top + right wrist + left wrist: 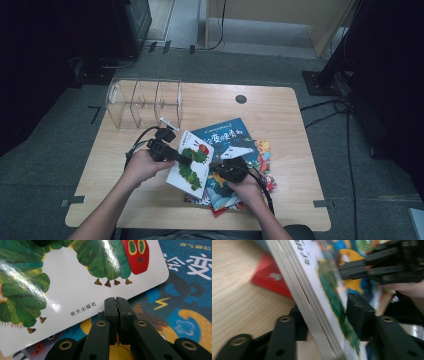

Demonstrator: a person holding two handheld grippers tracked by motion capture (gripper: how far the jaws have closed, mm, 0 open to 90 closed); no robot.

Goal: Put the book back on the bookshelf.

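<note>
The left tool is seen with its jaws on either side of the caterpillar board book, pinching it across its thickness near one edge, one pad under the stacked pages and the other on the white cover. The right tool is pressed together with nothing between its jaws, its tip resting just beside the lower edge of that book's cover. The caterpillar board book is tilted up off the pile, its far part lying over the blue picture book, which tops several more books spread on the wooden counter. A clear acrylic book rack stands well apart, at the counter's far left. The step in hand is judged to be the lifting of the top book from the pile. A firm pinch, an upright turn of the book and a carry toward an empty slot of the rack would be called for next.
</note>
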